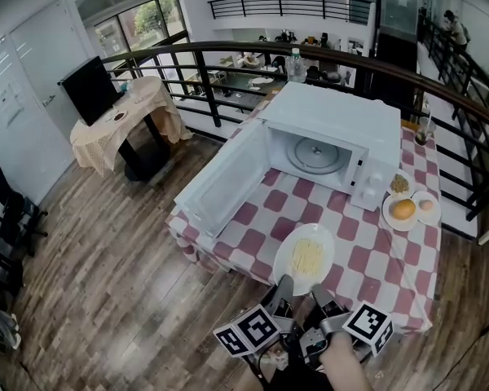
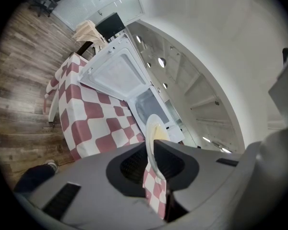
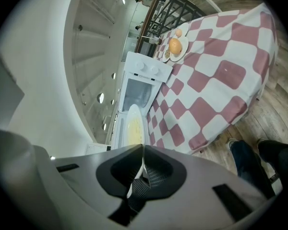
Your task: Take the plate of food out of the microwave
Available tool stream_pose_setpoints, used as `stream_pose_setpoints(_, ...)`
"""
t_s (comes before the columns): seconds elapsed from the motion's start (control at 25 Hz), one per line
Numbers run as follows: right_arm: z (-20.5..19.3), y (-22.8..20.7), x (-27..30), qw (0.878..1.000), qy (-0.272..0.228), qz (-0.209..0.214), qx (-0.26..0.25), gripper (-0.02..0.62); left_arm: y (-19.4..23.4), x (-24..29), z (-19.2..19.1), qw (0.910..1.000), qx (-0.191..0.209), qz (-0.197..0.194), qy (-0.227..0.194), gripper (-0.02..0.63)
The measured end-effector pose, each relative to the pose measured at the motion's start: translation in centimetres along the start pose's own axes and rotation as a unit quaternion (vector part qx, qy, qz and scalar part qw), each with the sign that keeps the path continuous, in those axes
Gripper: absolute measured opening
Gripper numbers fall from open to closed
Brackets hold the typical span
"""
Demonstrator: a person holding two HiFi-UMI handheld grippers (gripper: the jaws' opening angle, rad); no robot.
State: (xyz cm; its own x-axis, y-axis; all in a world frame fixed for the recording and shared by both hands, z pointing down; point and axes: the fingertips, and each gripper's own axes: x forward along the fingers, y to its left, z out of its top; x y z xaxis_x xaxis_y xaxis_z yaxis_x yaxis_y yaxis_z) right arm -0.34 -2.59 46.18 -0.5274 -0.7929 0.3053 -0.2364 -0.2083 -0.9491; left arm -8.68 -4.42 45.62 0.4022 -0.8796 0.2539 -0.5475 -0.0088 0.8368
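Observation:
A white plate of pale noodles [image 1: 306, 258] hovers over the near part of the checked table [image 1: 373, 261], in front of the white microwave [image 1: 336, 119], which stands with its door [image 1: 220, 182] swung wide open and its turntable bare. My left gripper [image 1: 283, 288] is shut on the plate's near rim, and my right gripper [image 1: 321, 294] is shut on the same rim beside it. In the left gripper view the plate [image 2: 152, 128] stands edge-on between the jaws of the left gripper [image 2: 156, 174]. The right gripper view shows the plate's rim [image 3: 133, 123] pinched in the right gripper [image 3: 141, 169].
A second plate with a round bun and small foods [image 1: 405, 211] sits on the table right of the microwave. A dark railing [image 1: 228, 51] curves behind the table. A side table with a monitor [image 1: 90, 90] stands at the far left on the wooden floor.

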Motion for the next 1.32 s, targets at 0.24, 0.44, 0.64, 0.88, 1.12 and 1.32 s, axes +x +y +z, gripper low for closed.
stream_pose_setpoints(0.24, 0.1, 0.0, 0.5, 1.0, -0.001, -0.004, -0.005, 0.012, 0.3, 0.4, 0.3, 1.0, -0.006, 0.001, 0.0, 0.06)
stream_pose_setpoints(0.44, 0.4, -0.1, 0.9, 1.0, -0.004, -0.007, -0.005, 0.012, 0.6, 0.9, 0.3, 1.0, -0.009, 0.001, 0.004, 0.06)
stream_pose_setpoints(0.64, 0.6, -0.3, 1.7, 1.0, -0.005, -0.01, -0.002, 0.012, 1.0, 1.5, 0.6, 0.9999, -0.01, 0.002, 0.005, 0.06)
stream_pose_setpoints(0.88, 0.9, -0.2, 2.7, 1.0, -0.004, -0.01, 0.001, 0.012, 1.3, 2.3, 1.2, 0.9999, -0.009, 0.003, 0.009, 0.06)
stream_pose_setpoints(1.12, 1.3, -0.4, 3.7, 1.0, -0.003, -0.015, 0.001, 0.012, 1.9, 3.4, 1.6, 0.9999, -0.009, 0.004, 0.013, 0.06)
stream_pose_setpoints(1.32, 1.9, -0.9, 4.3, 0.999, -0.004, -0.032, 0.002, 0.012, 2.2, 4.4, 1.7, 0.9998, -0.013, 0.004, 0.017, 0.06)
